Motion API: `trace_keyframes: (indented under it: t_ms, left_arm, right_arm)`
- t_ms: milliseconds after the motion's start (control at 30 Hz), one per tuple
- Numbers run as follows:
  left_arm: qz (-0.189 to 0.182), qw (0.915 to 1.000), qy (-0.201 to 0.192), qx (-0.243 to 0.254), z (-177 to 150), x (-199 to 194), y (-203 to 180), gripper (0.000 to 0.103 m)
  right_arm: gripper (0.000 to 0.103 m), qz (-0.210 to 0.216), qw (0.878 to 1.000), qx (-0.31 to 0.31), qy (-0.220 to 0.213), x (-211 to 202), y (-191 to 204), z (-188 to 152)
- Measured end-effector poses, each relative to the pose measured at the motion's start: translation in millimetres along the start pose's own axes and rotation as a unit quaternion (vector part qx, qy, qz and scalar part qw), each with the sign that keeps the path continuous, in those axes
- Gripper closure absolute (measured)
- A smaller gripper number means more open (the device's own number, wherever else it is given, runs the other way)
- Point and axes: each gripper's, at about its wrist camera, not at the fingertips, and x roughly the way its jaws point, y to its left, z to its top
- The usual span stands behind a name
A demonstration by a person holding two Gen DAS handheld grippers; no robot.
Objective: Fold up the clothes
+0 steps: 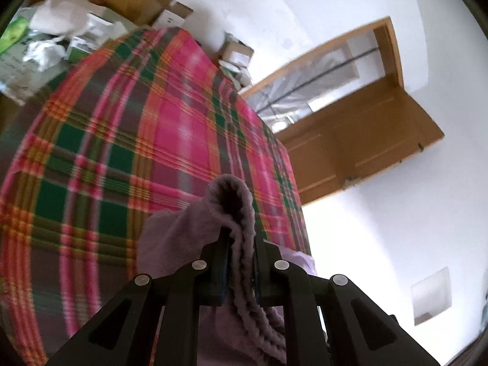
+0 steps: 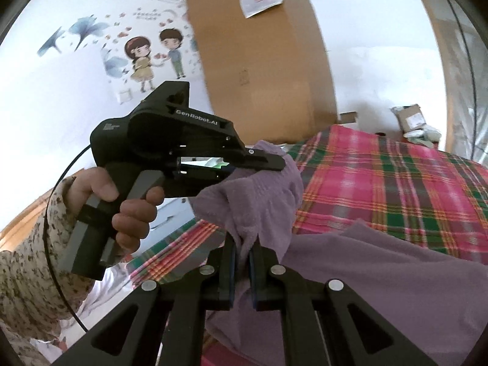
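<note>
**Purple garment pinched by both tongs, lifted over the bed**

Left wrist view: the left tongs [image 1: 241,262] are seen closed down on a bunched ridge of the purple garment [image 1: 183,231], w/ only cloth between the jaws. The fabric stands up in a loop ahead of the tips. The plaid bedspread [image 1: 122,140] fills the view beyond; boxes and bags are piled at its far edge. Grip is prob. taken at an edge or corner so the piece can be spread.

Right wrist view: the right tongs [image 2: 242,259] are likewise clamped on a fold of the same garment, the rest draped toward the bed's near edge. The left tongs, held in a hand [image 2: 128,210], bite the cloth just beyond. The two grips sit close together, apparently so a straight edge can be stretched between them.
</note>
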Motion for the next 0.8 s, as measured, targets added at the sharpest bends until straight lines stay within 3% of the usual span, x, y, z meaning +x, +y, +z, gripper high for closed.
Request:
trace_keyframes:
  t_ms: [367,800]
  left_arm:
    - [-0.010,0.9976,0.065,0.022,-2.8,67.8,-37.5,0.091]
    - [-0.013,0.9901,0.137,0.026,-17.6,137.6,-49.1,0.091]
  right_arm:
    - [0.096,-0.048,0.997,0.052,-0.010,-32.3,-46.7,-13.7]
    - [0.096,-0.098,0.989,0.113,0.010,-50.0,-93.3,-45.6]
